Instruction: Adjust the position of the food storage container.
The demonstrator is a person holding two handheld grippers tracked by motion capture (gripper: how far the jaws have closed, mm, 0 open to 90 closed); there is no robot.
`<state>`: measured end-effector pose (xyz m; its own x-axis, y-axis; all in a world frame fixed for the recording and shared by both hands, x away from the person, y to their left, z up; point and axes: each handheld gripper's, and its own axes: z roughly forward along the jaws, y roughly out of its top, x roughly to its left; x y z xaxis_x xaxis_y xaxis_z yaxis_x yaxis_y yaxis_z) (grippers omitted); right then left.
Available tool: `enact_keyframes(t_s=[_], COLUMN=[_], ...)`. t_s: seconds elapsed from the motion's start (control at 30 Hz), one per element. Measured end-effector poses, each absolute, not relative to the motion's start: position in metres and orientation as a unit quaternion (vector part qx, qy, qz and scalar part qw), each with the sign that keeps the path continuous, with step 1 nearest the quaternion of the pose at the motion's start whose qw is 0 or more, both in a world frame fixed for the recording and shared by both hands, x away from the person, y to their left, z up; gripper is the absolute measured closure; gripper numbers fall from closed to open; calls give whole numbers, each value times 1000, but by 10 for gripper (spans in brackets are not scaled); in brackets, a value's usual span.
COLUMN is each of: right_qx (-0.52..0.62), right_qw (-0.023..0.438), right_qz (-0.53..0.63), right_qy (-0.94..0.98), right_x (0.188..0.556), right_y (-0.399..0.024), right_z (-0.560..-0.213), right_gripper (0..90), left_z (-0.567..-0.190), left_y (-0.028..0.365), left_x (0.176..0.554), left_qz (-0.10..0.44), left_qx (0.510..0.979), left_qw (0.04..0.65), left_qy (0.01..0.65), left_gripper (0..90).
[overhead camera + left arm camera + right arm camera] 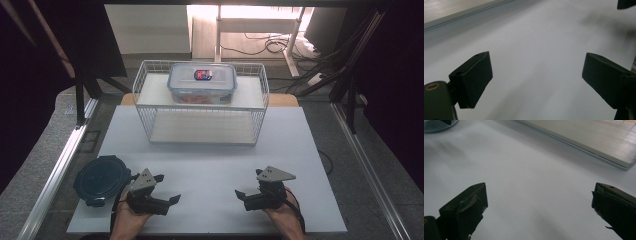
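White table top lies bare under both tools. Just left of the left gripper, whose jaws stand wide apart, sits a dark round lid. The right gripper rests level, jaws likewise spread. Farther ahead, a wire basket carries a lidded container. Best swing left and approach the lid's rim squarely.

the left tongs gape wide over the bare white table.

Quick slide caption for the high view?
Both open grippers, left and right, rest near the round lid.
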<state>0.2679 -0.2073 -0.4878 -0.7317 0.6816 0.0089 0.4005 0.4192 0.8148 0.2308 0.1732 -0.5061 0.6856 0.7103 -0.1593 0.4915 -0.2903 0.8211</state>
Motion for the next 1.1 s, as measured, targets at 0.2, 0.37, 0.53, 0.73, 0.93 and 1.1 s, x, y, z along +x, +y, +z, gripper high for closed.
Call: enact_keyframes(t_s=[0.2, 0.37, 0.53, 0.73, 0.93, 1.1], right_qx=[326, 321, 315, 308, 309, 306], right_qw=[166, 164, 163, 166, 166, 165], right_qz=[423, 418, 409, 401, 394, 387], right_qy=[829, 834, 841, 847, 850, 854], right_x=[269, 269, 269, 268, 268, 269], right_y=[-207, -205, -202, -199, -199, -197], right_z=[-489, -490, -493, -494, -496, -497], right_gripper=[0, 3, 6, 9, 11, 12], left_z=[-486, -475, -473, -480, -496, -505], left_y=[199, 241, 278, 331, 376, 397], left_x=[237, 239, 236, 230, 222, 218], left_qz=[153, 167, 203, 245, 255, 261], left_qx=[773, 749, 729, 691, 655, 620], left_qw=[463, 461, 435, 398, 366, 370], left_qy=[405, 446, 489, 551, 610, 640], left_gripper=[178, 595, 888, 900, 900, 900])
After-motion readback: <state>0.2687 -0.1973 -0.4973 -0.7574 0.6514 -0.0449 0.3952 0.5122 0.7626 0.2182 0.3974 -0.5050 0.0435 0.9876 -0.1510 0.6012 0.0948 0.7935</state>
